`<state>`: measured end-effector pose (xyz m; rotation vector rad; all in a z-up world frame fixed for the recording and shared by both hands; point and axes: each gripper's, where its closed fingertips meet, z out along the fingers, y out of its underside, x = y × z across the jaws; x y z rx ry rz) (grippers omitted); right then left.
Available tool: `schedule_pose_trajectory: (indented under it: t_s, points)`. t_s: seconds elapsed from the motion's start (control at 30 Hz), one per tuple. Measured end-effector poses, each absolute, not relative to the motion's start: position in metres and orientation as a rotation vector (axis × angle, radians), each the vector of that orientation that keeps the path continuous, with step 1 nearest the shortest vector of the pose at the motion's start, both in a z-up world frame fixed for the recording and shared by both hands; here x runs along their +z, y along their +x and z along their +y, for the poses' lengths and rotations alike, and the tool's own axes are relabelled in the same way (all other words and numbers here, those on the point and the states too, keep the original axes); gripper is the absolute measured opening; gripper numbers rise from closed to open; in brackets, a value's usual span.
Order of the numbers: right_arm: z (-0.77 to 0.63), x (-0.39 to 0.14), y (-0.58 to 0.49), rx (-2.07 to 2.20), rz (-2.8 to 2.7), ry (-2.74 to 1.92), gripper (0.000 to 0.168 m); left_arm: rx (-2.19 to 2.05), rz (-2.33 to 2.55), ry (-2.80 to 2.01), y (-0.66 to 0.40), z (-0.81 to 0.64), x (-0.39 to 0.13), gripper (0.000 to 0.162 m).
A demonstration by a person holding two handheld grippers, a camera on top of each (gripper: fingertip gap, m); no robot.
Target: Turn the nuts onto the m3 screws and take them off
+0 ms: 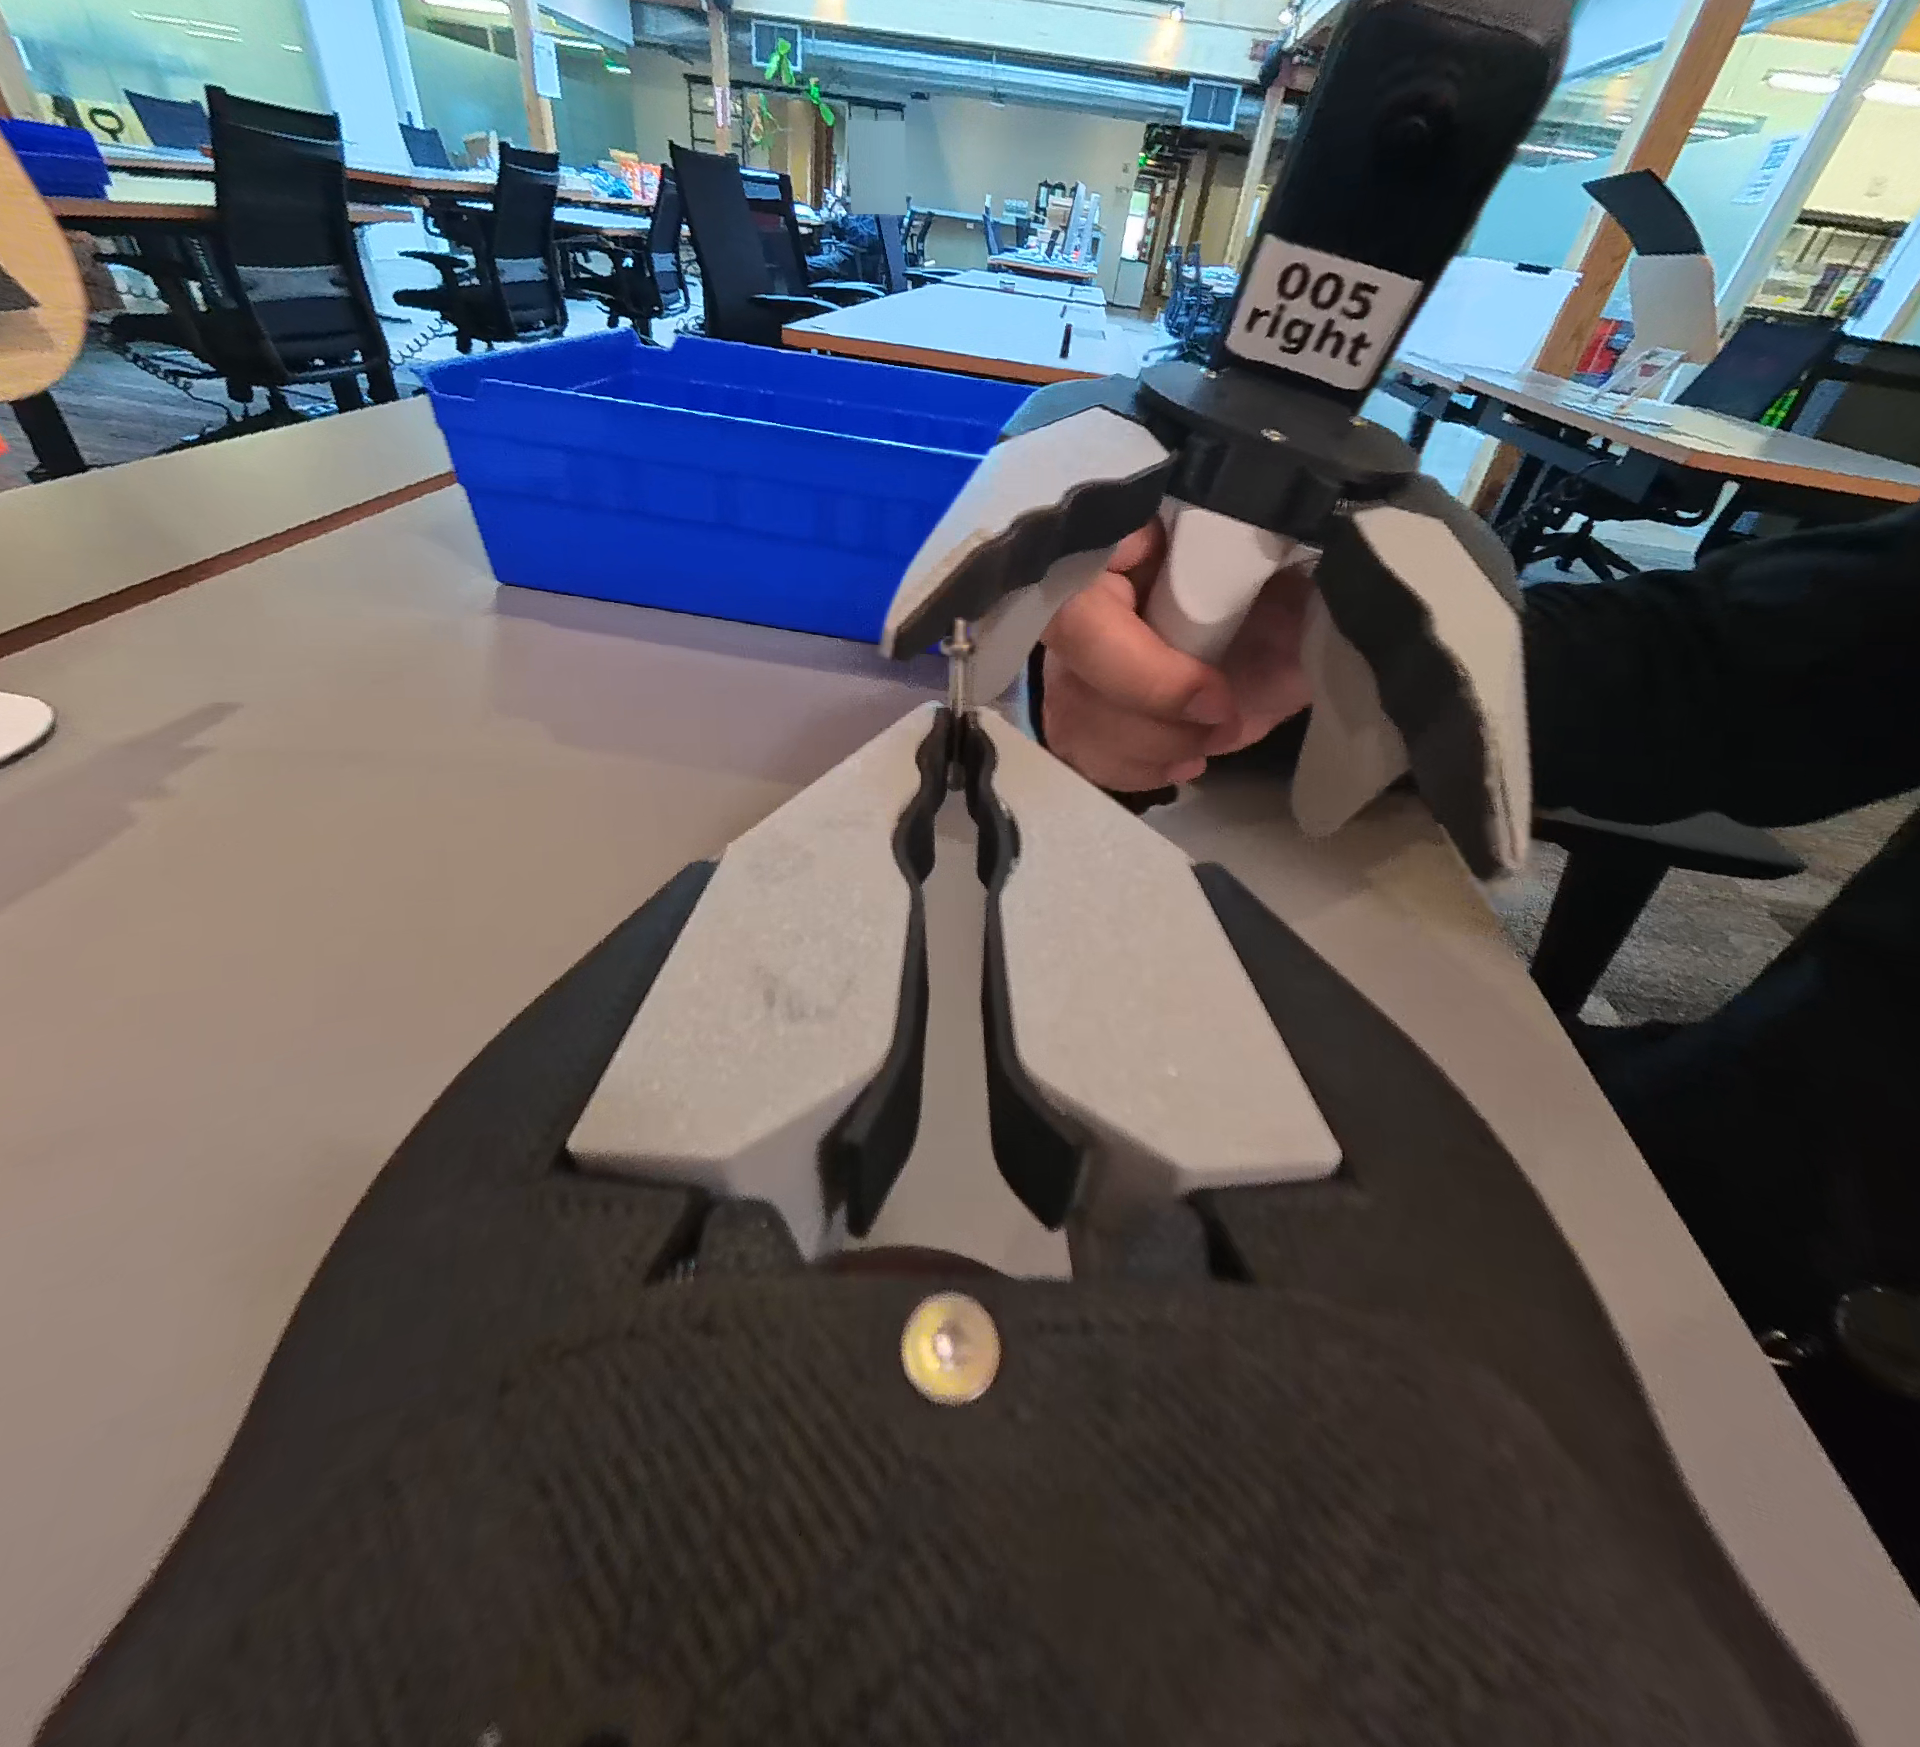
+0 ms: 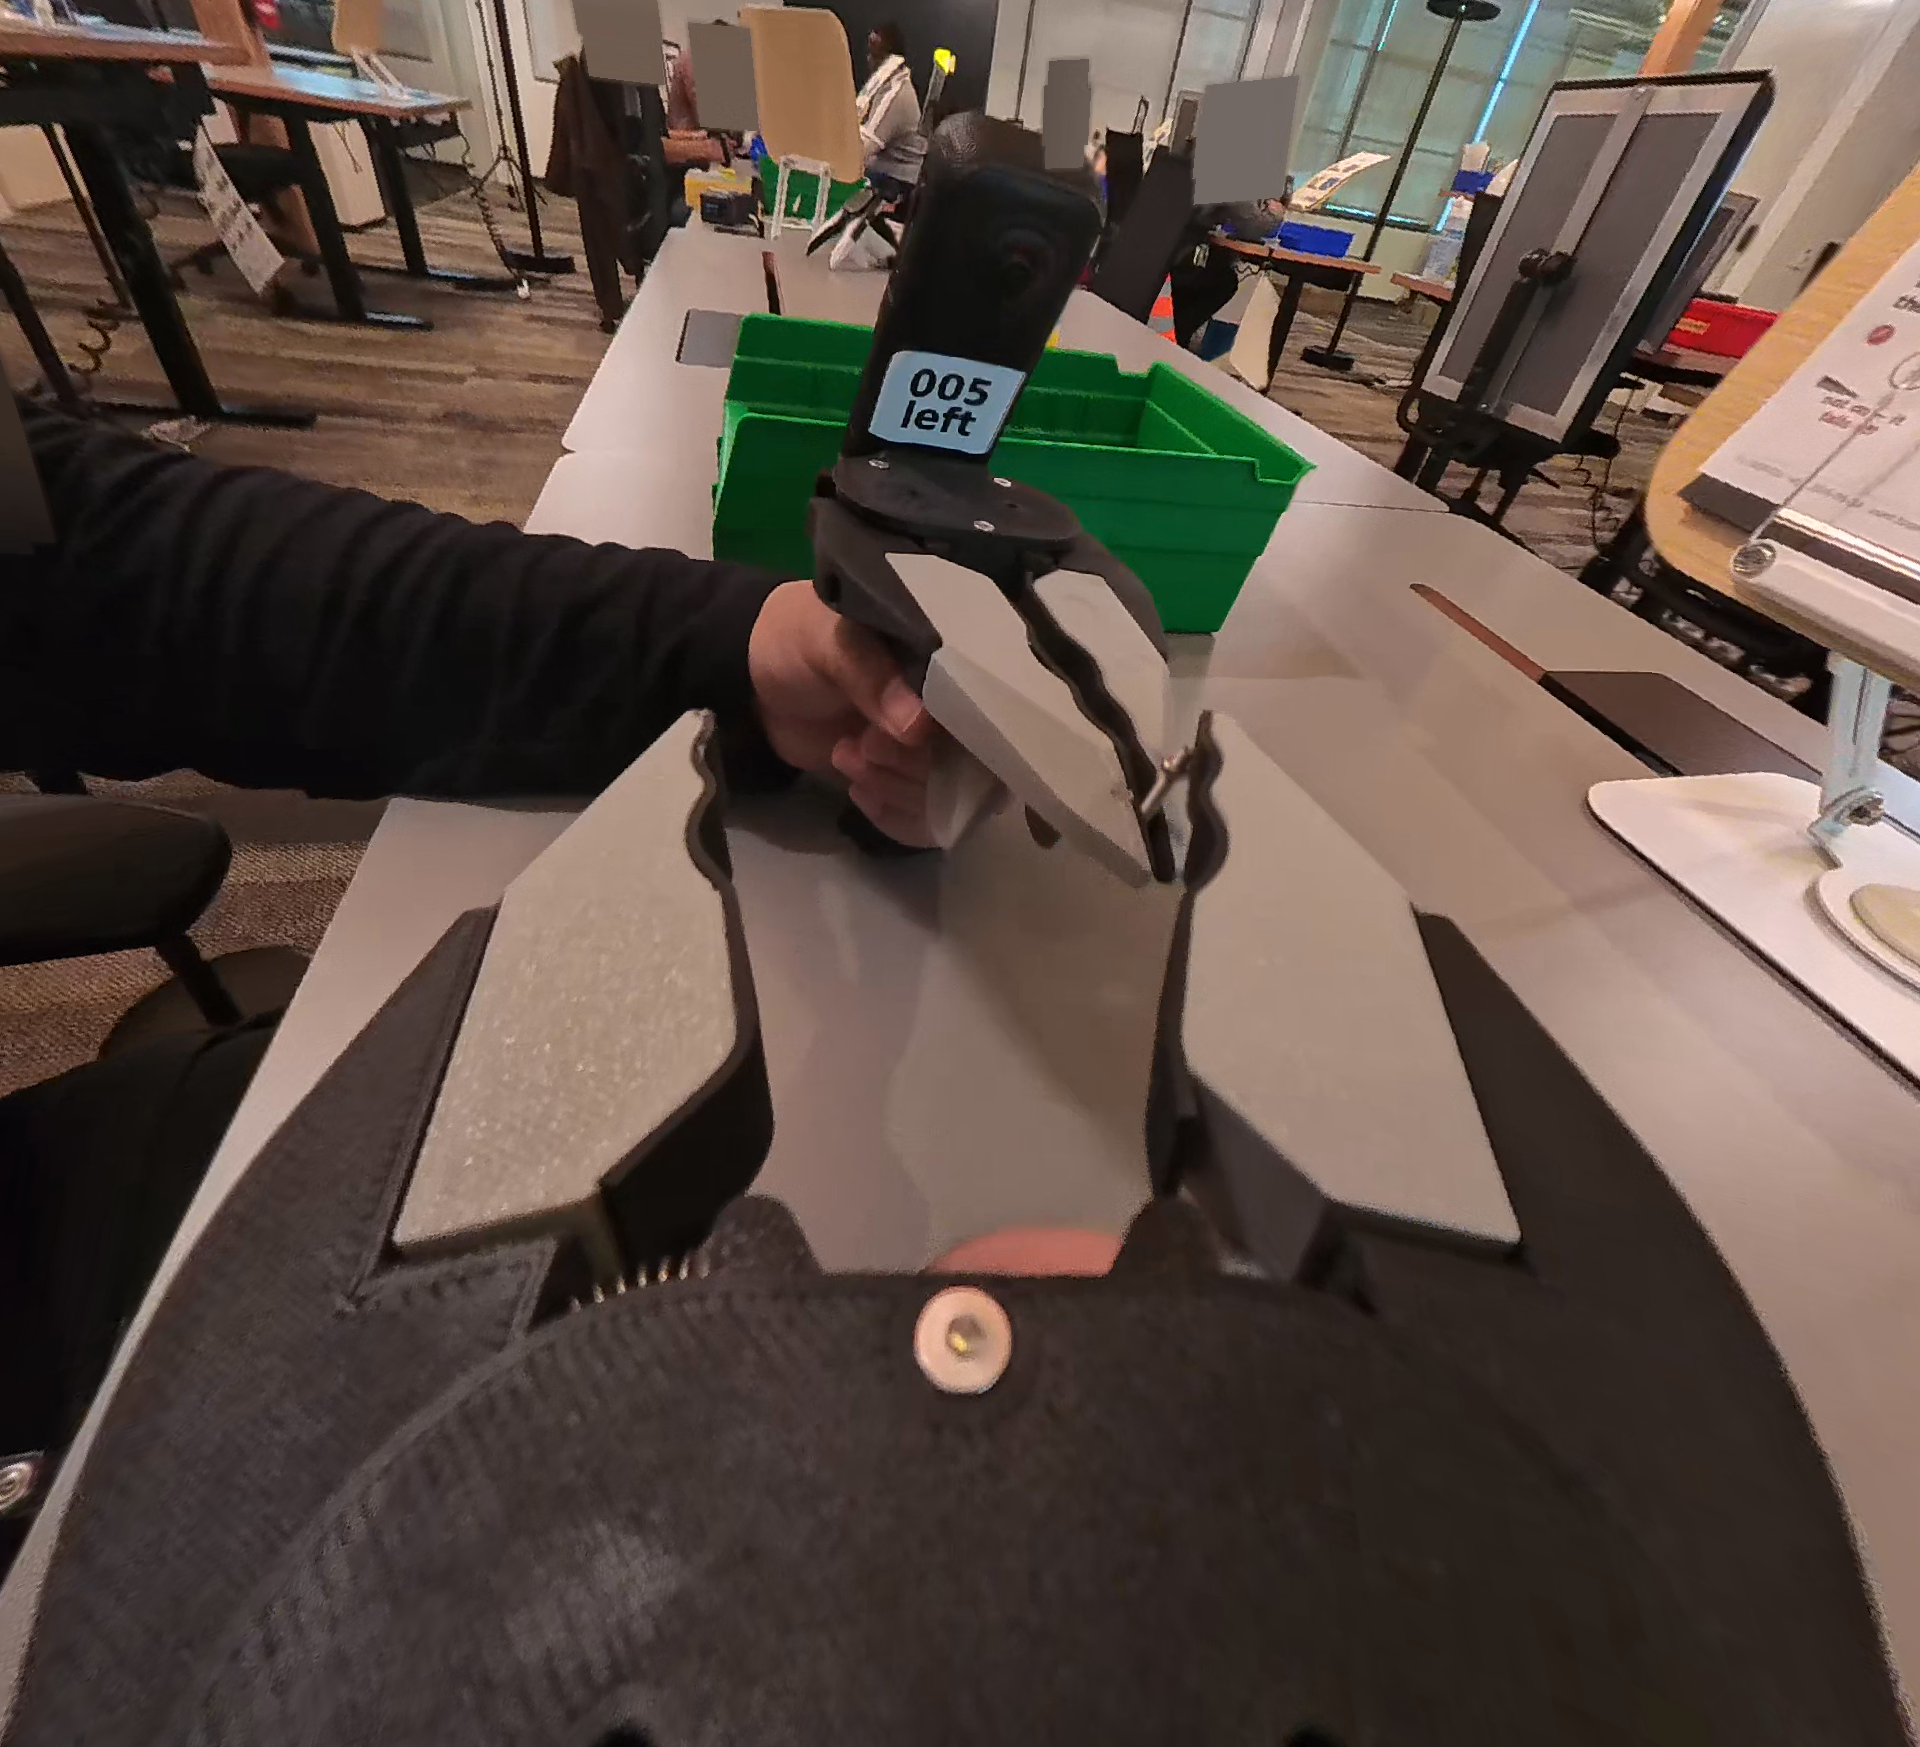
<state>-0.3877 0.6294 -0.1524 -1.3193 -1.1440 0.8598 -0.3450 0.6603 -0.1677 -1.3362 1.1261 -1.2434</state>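
Note:
My left gripper (image 1: 954,723) is shut on a small metal M3 screw (image 1: 961,689), which sticks up out of its fingertips. The screw end carries a small wider part, a nut or the head; I cannot tell which. My right gripper (image 1: 1164,741) is wide open, and one of its fingertips (image 1: 914,643) touches the top of the screw. In the right wrist view the left gripper (image 2: 1158,850) holds the screw (image 2: 1169,778) against the inner edge of my right gripper's (image 2: 956,741) right finger. Both are held above the grey table (image 1: 312,814).
A blue bin (image 1: 707,502) stands on the table behind the grippers. A green bin (image 2: 1195,492) stands further along the table. A white stand base (image 2: 1714,856) with a sign sits at the right. Office chairs and desks fill the room. The left gripper's tips are roughly 5 centimeters from the right gripper's.

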Motion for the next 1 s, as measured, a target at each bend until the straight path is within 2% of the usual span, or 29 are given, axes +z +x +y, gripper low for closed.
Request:
schedule_pose_trajectory:
  t_s: [0.07,0.37,0.53,0.7,0.8,0.9,1.0]
  points:
    - [0.632,-0.15,-0.382,0.861,-1.125,-1.317,0.082,-1.249,1.114,-1.337,-0.346,0.661,-0.166,0.0]
    - [0.634,-0.152,-0.394,0.957,-1.105,-1.347,0.086,-1.209,1.123,-1.318,-0.345,0.66,-0.165,0.0]
    - [0.634,-0.144,-0.38,0.999,-1.063,-1.332,0.074,-1.204,1.059,-1.309,-0.352,0.669,-0.157,0.0]
    - [0.643,-0.145,-0.385,1.003,-1.033,-1.355,0.083,-1.221,1.096,-1.297,-0.346,0.661,-0.159,0.0]
    - [0.636,-0.149,-0.394,0.989,-1.088,-1.346,0.08,-1.197,1.108,-1.304,-0.344,0.661,-0.161,0.0]
    - [0.636,-0.146,-0.39,0.946,-1.079,-1.336,0.084,-1.195,1.059,-1.314,-0.35,0.669,-0.159,0.0]
    - [0.637,-0.143,-0.382,0.986,-1.053,-1.335,0.078,-1.201,1.013,-1.314,-0.356,0.675,-0.154,0.0]
